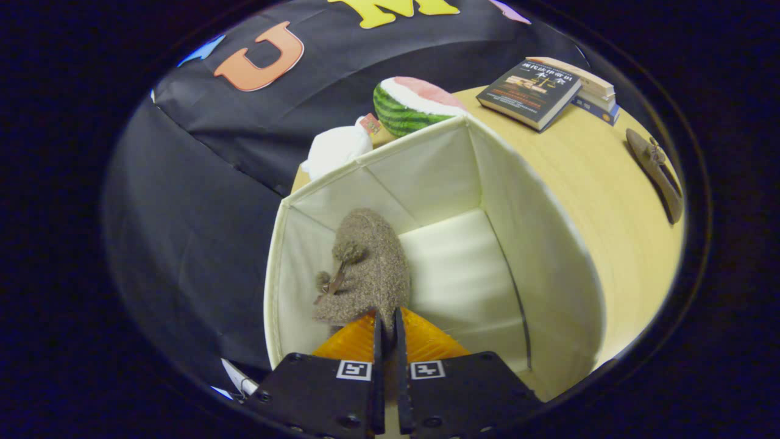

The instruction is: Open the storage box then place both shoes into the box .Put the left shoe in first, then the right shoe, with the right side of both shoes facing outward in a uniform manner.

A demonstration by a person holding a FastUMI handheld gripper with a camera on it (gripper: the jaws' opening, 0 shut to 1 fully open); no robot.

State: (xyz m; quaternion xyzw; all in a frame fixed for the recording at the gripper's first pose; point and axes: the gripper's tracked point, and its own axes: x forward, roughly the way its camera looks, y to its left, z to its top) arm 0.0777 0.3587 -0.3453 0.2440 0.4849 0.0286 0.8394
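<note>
The grey-brown fuzzy shoe with a small pompom bow sits directly ahead of the gripper, inside the cream fabric storage box, which stands open at the top. The shoe's long axis runs straight away from the fingers, its far end pointing at the box's back wall and its near end pinched between the fingertips. The fingers are drawn almost together, and both appear to press on the shoe's near edge; only a narrow slit separates them. The shoe hangs close to the box's left wall, with bare box floor lying open to its right. Whether it touches the floor cannot be told.

Judgement: this is the first shoe going in, and the release turns on keeping it against that left wall so room remains beside it.

The second shoe, a brown flat one, lies on the pale wooden table, well apart to the right of the box. Beyond the box sit a watermelon-slice plush, a white soft object and stacked books.
</note>
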